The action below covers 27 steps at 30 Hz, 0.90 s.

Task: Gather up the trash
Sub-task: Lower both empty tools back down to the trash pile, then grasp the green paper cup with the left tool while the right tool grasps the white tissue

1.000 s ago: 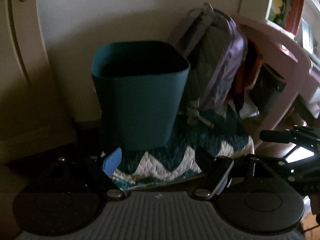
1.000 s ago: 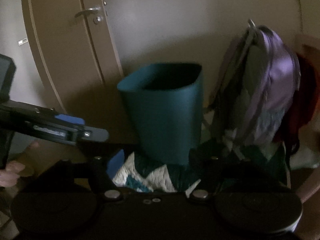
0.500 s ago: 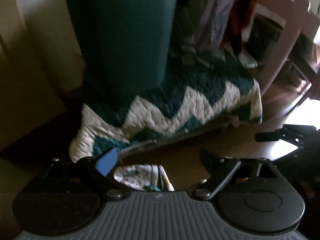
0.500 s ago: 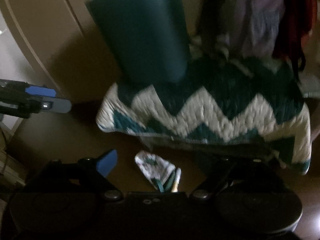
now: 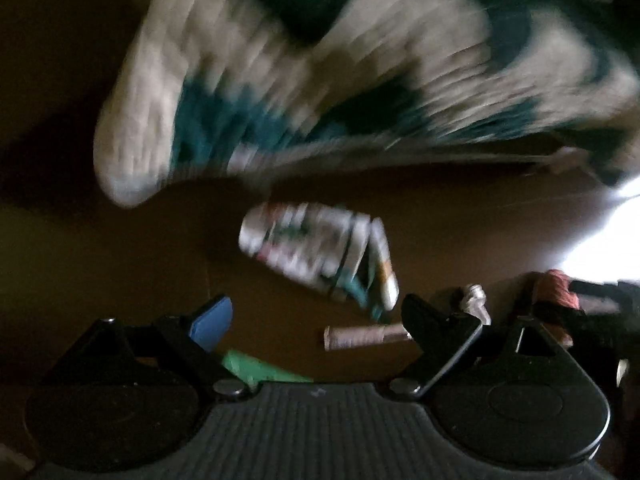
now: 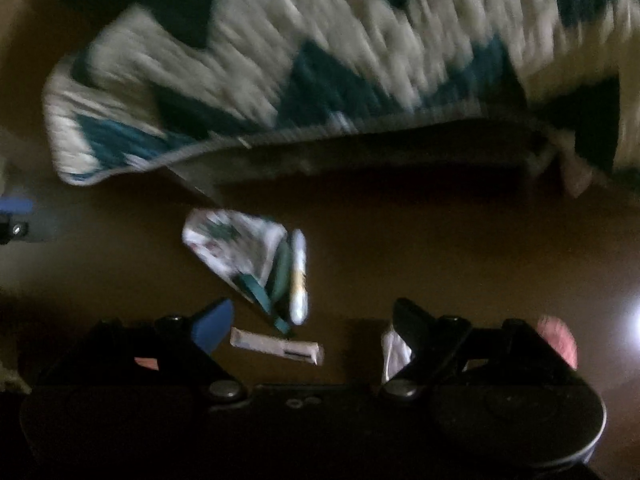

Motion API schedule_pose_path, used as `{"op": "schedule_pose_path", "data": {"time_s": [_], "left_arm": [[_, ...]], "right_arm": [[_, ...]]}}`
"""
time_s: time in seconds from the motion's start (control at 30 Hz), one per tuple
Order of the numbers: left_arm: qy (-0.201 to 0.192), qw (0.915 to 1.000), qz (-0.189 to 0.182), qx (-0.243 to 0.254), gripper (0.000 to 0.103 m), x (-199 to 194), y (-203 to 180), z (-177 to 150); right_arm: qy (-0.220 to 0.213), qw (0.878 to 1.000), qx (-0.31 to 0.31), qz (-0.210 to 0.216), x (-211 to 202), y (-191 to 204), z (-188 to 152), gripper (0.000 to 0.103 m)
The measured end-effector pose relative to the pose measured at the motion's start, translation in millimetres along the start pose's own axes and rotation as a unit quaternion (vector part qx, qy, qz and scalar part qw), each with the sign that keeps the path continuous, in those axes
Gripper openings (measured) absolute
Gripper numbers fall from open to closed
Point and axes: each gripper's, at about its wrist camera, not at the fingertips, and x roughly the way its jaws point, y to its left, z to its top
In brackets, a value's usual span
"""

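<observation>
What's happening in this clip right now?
A person holding two claws is going after litter on a brown floor. Both the left claw and the right claw are open and empty, pointed down at the floor. A patterned wrapper lies ahead of them beside a chevron quilt, with a small white packet nearer the right claw. Crumpled white paper and something green also lie there. Nothing is picked up yet.

Teal-and-white zigzag quilt point(image 5: 360, 80) over dark brown floor point(image 6: 440, 248)
</observation>
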Motion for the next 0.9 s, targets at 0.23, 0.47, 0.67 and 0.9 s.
{"op": "schedule_pose_path", "data": {"time_s": [0.23,0.47,0.67,0.9], "left_arm": [[0.134,0.9713,0.054,-0.189,0.092,97.4,59.2,-16.9],[0.166,0.919,0.079,-0.349,0.092,162.4,93.2,-46.3],[0.186,0.8932,0.087,-0.4,0.092,218.0,97.0,-68.7],[0.233,0.876,0.108,-0.408,0.092,271.6,96.0,-98.9]], "right_arm": [[0.07,0.996,0.044,-0.017,71.7,-28.4,-12.3,0.086],[0.124,0.988,0.093,-0.026,127.2,-59.6,-28.7,0.08],[0.136,0.986,0.091,-0.015,152.0,-71.5,-34.4,0.077],[0.166,0.983,0.071,-0.031,184.9,-76.6,-39.5,0.076]]}}
